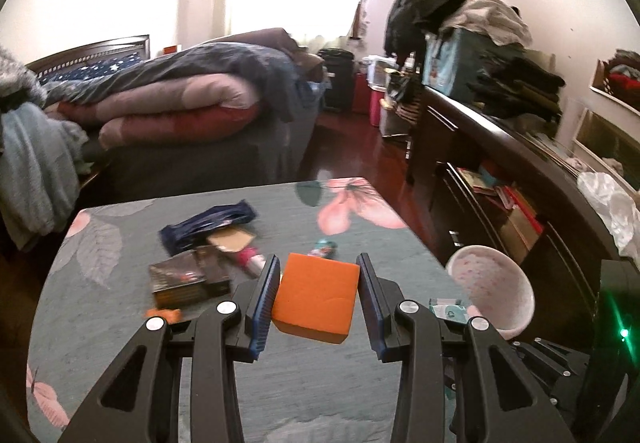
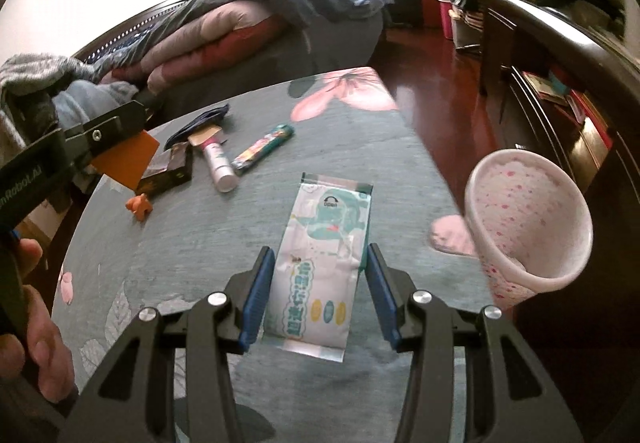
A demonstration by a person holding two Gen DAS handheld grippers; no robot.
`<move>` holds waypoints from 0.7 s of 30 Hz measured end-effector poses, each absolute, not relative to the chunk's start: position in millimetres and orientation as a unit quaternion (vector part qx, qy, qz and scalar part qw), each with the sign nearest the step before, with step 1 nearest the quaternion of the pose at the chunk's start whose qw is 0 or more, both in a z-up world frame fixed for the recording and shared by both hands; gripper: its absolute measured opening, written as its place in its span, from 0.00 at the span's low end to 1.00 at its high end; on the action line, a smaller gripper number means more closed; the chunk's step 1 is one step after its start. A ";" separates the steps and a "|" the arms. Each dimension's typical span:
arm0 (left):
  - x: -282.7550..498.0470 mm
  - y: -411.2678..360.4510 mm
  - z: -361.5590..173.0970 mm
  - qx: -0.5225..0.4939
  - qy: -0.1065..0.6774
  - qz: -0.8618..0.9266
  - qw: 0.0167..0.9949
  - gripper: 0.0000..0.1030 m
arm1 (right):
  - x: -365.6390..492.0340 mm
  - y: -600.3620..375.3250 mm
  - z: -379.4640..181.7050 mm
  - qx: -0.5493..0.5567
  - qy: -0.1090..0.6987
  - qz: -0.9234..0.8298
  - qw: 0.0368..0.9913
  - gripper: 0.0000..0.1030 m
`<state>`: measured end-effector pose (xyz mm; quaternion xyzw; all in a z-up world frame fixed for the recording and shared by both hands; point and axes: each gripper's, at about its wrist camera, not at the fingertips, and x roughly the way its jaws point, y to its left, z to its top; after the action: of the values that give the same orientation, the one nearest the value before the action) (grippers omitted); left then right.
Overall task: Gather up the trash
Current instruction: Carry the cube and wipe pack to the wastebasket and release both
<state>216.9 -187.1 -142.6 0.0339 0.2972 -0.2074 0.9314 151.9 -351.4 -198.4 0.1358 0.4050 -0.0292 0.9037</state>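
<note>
My left gripper is shut on an orange block and holds it above the table; it shows in the right wrist view at the left. My right gripper is open, its jaws on either side of a white and green wet-wipe packet lying flat on the table. A pink speckled bin stands at the table's right edge; it also shows in the left wrist view.
On the table lie a dark box, a blue wrapper, a pink tube, a candy wrapper and a small orange scrap. A bed lies behind, a dark dresser at right.
</note>
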 end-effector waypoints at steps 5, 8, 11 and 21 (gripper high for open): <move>210.8 -217.4 -138.6 0.051 0.291 -0.229 0.928 0.38 | 139.3 -378.5 -194.4 0.152 0.391 -0.048 0.906 0.46; 209.1 -233.1 -136.8 0.060 0.288 -0.240 0.925 0.38 | 132.0 -396.2 -191.0 0.160 0.382 -0.062 0.908 0.46; 206.9 -251.3 -135.6 0.070 0.286 -0.254 0.921 0.38 | 124.8 -415.8 -189.4 0.170 0.374 -0.077 0.908 0.46; 206.4 -327.3 -133.5 0.098 0.280 -0.319 0.900 0.38 | 102.9 -490.7 -190.0 0.192 0.349 -0.158 0.904 0.46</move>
<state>206.4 -327.3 -133.5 0.0983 0.2804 -0.3195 0.8998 102.9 -490.7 -190.0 0.1921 0.3487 -0.1576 0.9037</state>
